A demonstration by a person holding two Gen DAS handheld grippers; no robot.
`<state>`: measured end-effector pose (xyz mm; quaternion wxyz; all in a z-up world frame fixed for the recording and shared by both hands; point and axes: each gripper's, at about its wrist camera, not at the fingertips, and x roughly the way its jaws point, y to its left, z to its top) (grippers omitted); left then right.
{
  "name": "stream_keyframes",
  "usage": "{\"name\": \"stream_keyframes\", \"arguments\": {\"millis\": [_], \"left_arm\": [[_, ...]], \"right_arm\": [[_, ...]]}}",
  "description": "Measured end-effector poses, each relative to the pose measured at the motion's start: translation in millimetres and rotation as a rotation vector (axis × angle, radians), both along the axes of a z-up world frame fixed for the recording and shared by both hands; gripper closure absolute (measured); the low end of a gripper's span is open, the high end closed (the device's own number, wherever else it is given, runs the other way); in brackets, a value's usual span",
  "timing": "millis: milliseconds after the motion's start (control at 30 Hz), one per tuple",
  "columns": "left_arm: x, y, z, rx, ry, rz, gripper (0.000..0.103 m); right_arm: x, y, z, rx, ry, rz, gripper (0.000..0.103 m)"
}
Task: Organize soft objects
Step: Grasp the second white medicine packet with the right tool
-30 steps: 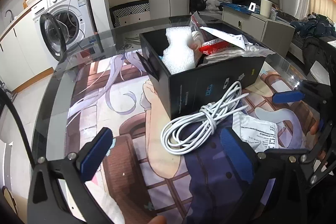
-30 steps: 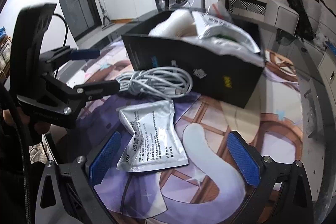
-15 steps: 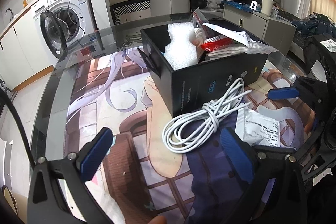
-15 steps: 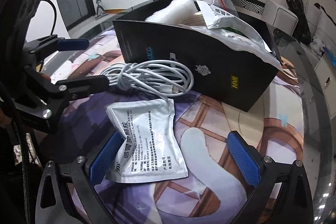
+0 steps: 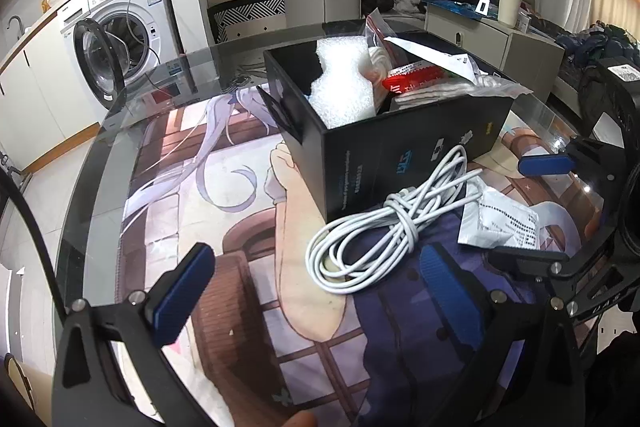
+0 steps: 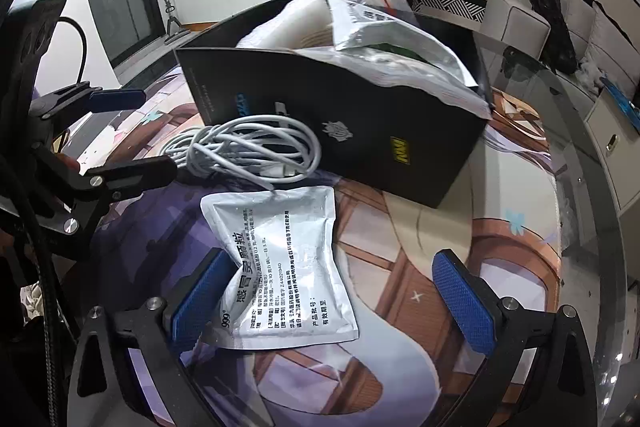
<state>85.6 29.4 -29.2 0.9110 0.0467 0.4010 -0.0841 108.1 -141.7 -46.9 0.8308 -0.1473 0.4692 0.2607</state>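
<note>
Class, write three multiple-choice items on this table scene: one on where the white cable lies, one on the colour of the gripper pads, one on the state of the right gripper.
1. Where does the white cable lie?
A. inside the black box
B. on the mat, against the black box
C. on the floor

2. What colour are the gripper pads?
A. blue
B. red
C. yellow

3. What is the state of the right gripper?
A. shut on the cable
B. shut and empty
C. open over the silver sachet

Answers: 1 B, the coil rests on the mat at the box's front wall. 2 A, both fingers carry blue pads. 3 C, the fingers stand wide apart with the sachet lying loose between them.
</note>
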Motion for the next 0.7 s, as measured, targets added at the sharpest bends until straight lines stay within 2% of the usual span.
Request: {"name": "stream_keyframes", "arguments": {"millis": [133, 333, 467, 700], "left_arm": [[0, 0, 0, -0.001, 0.0, 0.0, 0.0], [1, -2, -2, 0.001, 0.002, -0.006, 0.0], [2, -3, -2, 0.003, 0.004, -0.01, 0.0], [1, -6, 0, 0.0, 0.002, -0.018, 0.0]], "right_arm": [[1, -6, 2, 0.003, -0.01, -0.008, 0.005], [-1, -10, 7, 0.023, -0.03, -0.014, 0.03], [-4, -15, 9, 0.044, -0.045, -0.019, 0.05], [-7, -20, 11, 0.085, -0.032, -0.018, 0.058]]}}
